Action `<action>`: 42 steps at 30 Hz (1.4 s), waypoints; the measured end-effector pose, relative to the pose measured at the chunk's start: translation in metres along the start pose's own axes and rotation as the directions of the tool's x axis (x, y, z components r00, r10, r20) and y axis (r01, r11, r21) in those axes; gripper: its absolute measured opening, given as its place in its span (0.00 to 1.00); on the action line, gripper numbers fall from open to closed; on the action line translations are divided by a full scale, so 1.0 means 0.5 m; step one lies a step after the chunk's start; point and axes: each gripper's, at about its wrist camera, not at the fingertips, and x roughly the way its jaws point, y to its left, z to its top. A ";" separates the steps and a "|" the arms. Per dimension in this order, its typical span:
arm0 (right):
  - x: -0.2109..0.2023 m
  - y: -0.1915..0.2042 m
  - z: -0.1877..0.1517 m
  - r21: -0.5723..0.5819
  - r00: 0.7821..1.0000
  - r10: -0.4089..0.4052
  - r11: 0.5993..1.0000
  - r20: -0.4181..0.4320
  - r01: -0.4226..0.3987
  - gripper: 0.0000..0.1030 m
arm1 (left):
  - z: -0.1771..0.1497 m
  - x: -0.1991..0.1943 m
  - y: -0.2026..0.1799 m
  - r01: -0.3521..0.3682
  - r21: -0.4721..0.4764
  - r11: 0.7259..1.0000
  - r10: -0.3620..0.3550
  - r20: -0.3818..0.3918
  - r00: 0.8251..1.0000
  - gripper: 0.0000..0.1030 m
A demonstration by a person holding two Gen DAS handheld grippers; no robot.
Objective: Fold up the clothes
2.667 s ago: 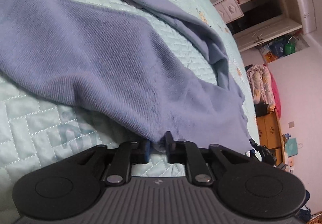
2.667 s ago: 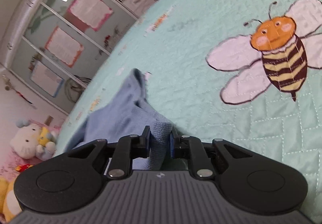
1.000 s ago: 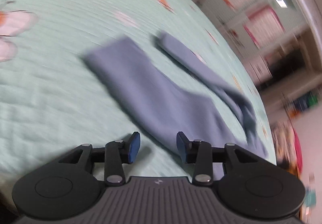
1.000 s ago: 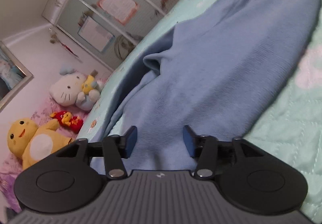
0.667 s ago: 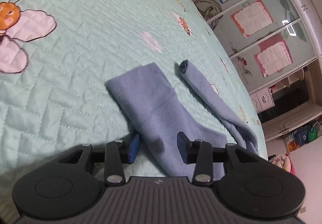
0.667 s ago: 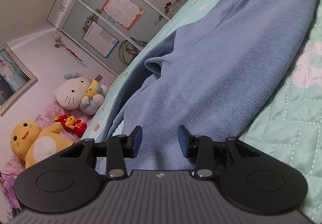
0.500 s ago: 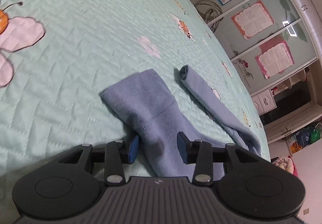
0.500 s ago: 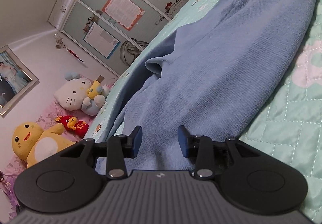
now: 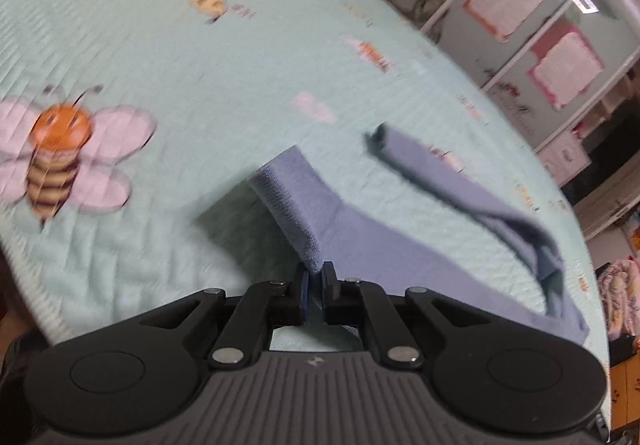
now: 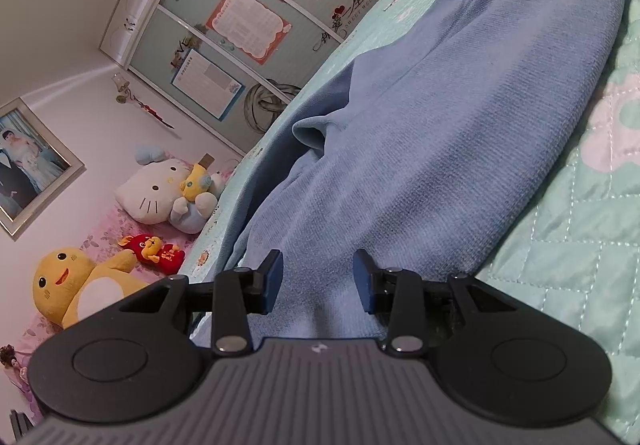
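Mint quilted bedspread (image 9: 240, 57) fills the left view; the left gripper (image 9: 315, 277), spread half a second ago, has just closed, pinching the blue sweater (image 9: 372, 245) hem at 6 o'clock. Right view: right gripper (image 10: 318, 277) spread over one sweater (image 10: 460, 133); three plush toys at 9 o'clock.

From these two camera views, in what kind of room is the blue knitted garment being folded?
Most likely a bedroom: the blue knitted garment lies on a mint-green quilted bedspread with bee pictures, plush toys sit alongside, and a wardrobe with glass sliding doors stands behind.
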 end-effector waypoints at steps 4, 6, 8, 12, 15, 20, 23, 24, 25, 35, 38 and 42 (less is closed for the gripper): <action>0.000 -0.001 -0.001 0.006 1.000 0.007 1.000 0.002 -0.007 0.38 | -0.004 0.017 0.010 -0.015 -0.003 1.000 0.015 -0.012 1.000 0.05; 0.000 -0.003 0.000 0.010 1.000 0.011 1.000 0.002 -0.011 0.38 | -0.004 0.020 0.007 -0.008 0.006 1.000 0.009 -0.005 1.000 0.05; 0.000 -0.005 0.001 0.015 1.000 0.017 1.000 0.003 -0.017 0.38 | 0.001 0.022 0.005 0.005 0.001 1.000 -0.005 0.001 1.000 0.07; -0.002 -0.008 0.002 0.031 0.999 0.033 0.999 0.005 -0.033 0.39 | 0.009 0.018 0.007 0.011 -0.023 1.000 -0.011 0.024 1.000 0.33; -0.004 -0.010 0.002 0.040 0.999 0.043 0.998 0.006 -0.043 0.39 | 0.015 0.004 0.008 -0.040 -0.026 0.999 0.042 0.071 0.997 0.38; -0.003 -0.010 0.002 0.044 0.999 0.047 0.998 0.006 -0.047 0.39 | 0.011 -0.045 -0.015 -0.083 0.041 0.996 0.076 0.158 0.985 0.38; -0.003 -0.011 0.003 0.047 0.999 0.050 0.998 0.007 -0.050 0.39 | 0.003 -0.059 -0.053 -0.082 0.187 0.979 0.043 0.204 0.978 0.38; -0.003 -0.010 0.002 0.047 0.999 0.050 0.998 0.007 -0.050 0.39 | 0.003 -0.058 -0.063 -0.080 0.227 0.971 0.031 0.213 0.977 0.39; -0.003 -0.011 0.002 0.047 0.999 0.050 0.998 0.007 -0.050 0.39 | 0.007 -0.053 -0.067 -0.075 0.259 0.963 0.018 0.214 0.977 0.40; 0.000 -0.012 0.004 0.047 0.999 0.052 0.998 0.002 -0.052 0.39 | 0.060 0.028 -0.052 -0.113 0.376 0.920 0.039 0.198 0.980 0.43; 0.001 -0.013 0.005 0.046 0.999 0.051 0.998 0.001 -0.051 0.39 | 0.066 0.043 -0.051 -0.112 0.412 0.904 0.035 0.190 0.981 0.43; 0.000 -0.014 0.004 0.046 0.999 0.051 0.998 0.000 -0.051 0.39 | 0.071 0.061 -0.049 -0.106 0.433 0.895 0.032 0.175 0.984 0.40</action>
